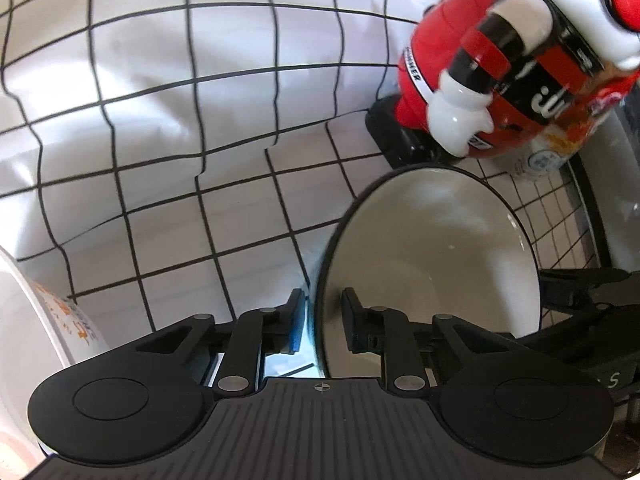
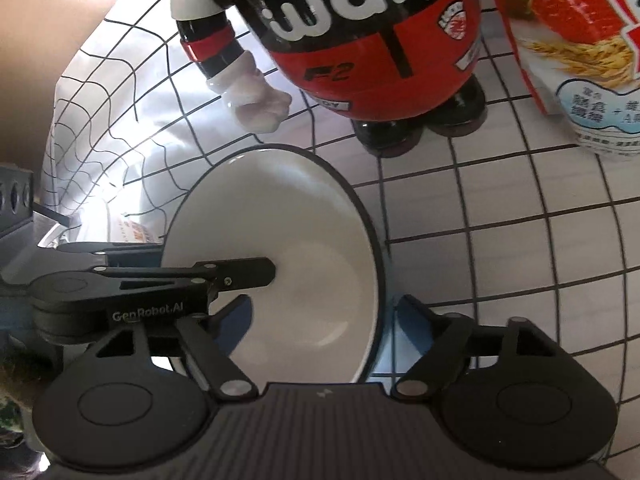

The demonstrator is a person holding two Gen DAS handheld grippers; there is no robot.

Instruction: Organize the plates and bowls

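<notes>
A white bowl with a dark rim stands tilted on the grid-patterned cloth. My left gripper is shut on its near rim, one finger outside the wall and the other inside. In the right wrist view the same bowl lies between the wide-apart fingers of my right gripper, which is open; one finger is inside the bowl, the other outside its right wall, neither pressing. The left gripper reaches in from the left there. The right gripper's body shows at the bowl's right edge.
A red and black mascot figure stands just behind the bowl. Beside it is a strawberry cereal pack. A second white bowl with orange print sits at the left. A white dish edge curves along the right.
</notes>
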